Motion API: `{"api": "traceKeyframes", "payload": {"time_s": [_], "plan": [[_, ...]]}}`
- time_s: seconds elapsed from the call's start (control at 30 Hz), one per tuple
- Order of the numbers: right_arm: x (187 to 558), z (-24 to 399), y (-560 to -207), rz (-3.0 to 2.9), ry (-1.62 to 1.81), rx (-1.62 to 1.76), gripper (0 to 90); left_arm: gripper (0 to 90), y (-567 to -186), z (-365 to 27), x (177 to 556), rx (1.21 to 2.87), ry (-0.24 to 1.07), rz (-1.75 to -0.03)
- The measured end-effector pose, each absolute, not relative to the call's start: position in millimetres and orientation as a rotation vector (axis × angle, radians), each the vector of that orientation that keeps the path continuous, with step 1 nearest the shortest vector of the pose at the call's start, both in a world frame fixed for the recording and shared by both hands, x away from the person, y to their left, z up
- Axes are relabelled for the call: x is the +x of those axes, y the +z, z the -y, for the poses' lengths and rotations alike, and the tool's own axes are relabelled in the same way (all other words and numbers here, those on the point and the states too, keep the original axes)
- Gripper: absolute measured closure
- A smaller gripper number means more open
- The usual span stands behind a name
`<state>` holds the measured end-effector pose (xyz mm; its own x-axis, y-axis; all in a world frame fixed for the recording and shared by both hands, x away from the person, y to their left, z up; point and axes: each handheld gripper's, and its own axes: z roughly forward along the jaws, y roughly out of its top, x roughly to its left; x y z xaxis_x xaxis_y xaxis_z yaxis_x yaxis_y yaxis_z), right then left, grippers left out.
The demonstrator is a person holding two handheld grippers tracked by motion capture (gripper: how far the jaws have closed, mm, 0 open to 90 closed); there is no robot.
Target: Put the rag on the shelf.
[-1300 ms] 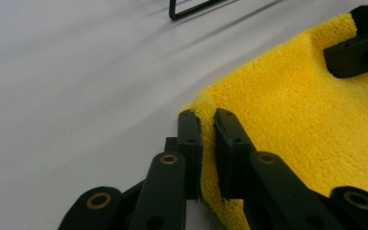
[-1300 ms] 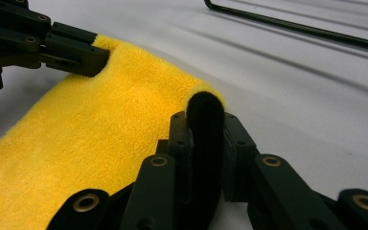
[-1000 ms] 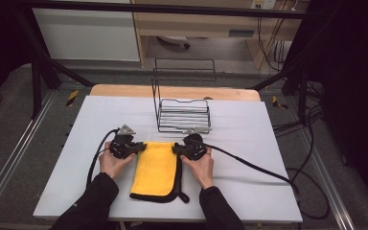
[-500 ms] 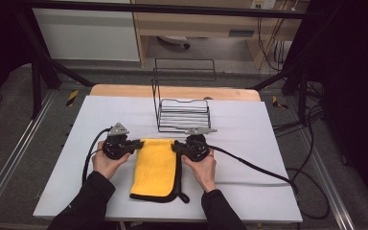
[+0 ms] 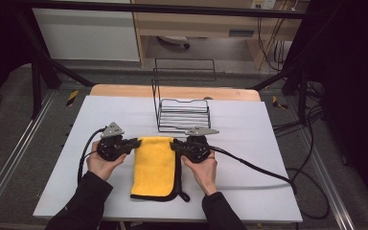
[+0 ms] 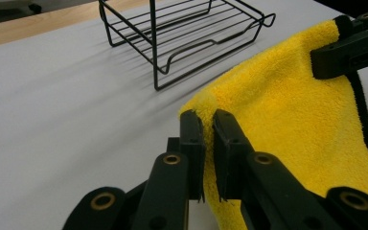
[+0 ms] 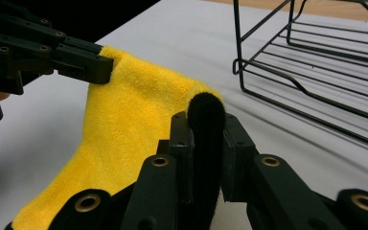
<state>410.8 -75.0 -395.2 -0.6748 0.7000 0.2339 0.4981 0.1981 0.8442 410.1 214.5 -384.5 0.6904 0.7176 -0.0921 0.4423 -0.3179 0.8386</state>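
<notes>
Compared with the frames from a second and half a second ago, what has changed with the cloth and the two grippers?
Both grippers, left gripper and right gripper, have risen a little, lifting the far edge of the yellow cloth off the white table; the cloth's near end rests on the table as before. Each gripper stays shut on its far corner. The wire basket has not moved.

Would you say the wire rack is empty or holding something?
Empty: the rack shows bare wires, and the cloth lies outside it.
</notes>
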Motion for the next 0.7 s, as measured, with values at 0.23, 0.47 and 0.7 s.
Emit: {"api": "traceKeyframes", "payload": {"time_s": [0.23,0.47,0.7], "plan": [[407.7,78.2,-386.7,-2.233,1.505,1.138,78.5,83.4,-371.1,-212.7,402.2,1.946,0.393,-0.877],[401.7,83.9,-374.9,-2.191,1.544,1.112,78.5,83.3,-358.8,-210.7,395.0,1.910,0.405,-0.848],[396.4,85.8,-360.3,-2.157,1.552,1.068,78.7,83.3,-347.8,-210.3,389.5,1.879,0.422,-0.830]]}}
